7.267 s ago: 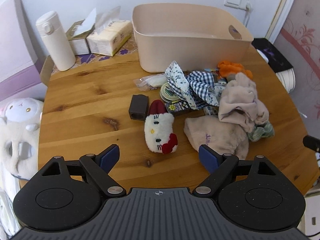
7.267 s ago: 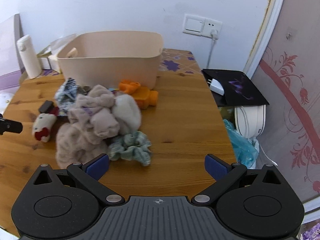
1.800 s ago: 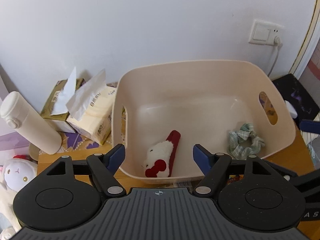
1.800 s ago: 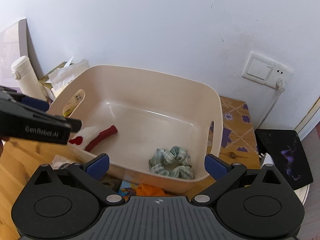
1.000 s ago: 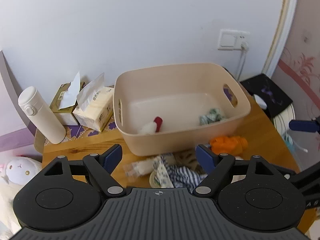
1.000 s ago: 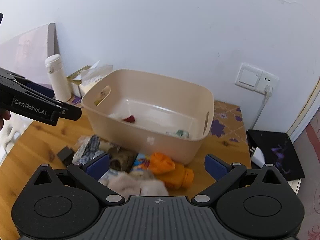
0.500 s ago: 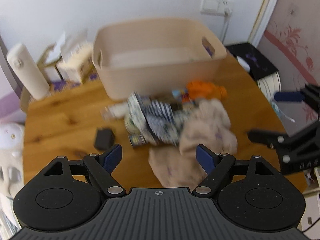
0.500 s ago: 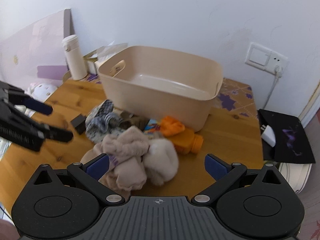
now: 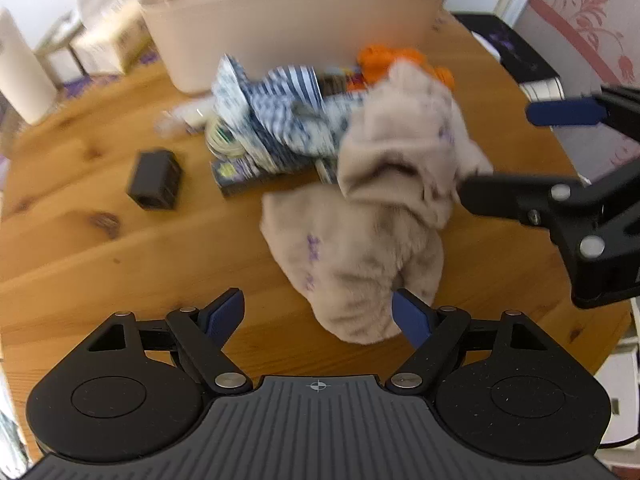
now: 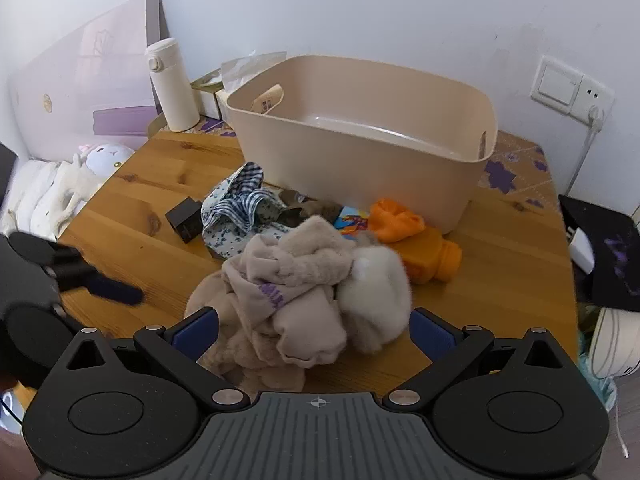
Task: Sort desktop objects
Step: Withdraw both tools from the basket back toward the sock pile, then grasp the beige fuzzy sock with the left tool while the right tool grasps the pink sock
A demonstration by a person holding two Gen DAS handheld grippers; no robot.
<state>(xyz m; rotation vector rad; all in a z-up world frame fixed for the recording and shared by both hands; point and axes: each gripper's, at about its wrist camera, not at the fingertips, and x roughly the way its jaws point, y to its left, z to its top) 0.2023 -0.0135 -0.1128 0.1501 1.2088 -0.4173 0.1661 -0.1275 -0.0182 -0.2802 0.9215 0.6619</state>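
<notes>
Both the left gripper (image 9: 318, 312) and right gripper (image 10: 314, 330) are held wide apart, empty, near the beige cloth pile (image 10: 296, 296).

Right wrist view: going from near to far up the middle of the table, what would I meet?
Right gripper → beige fuzzy clothes → blue checked cloth → beige bin → white wall.
</notes>
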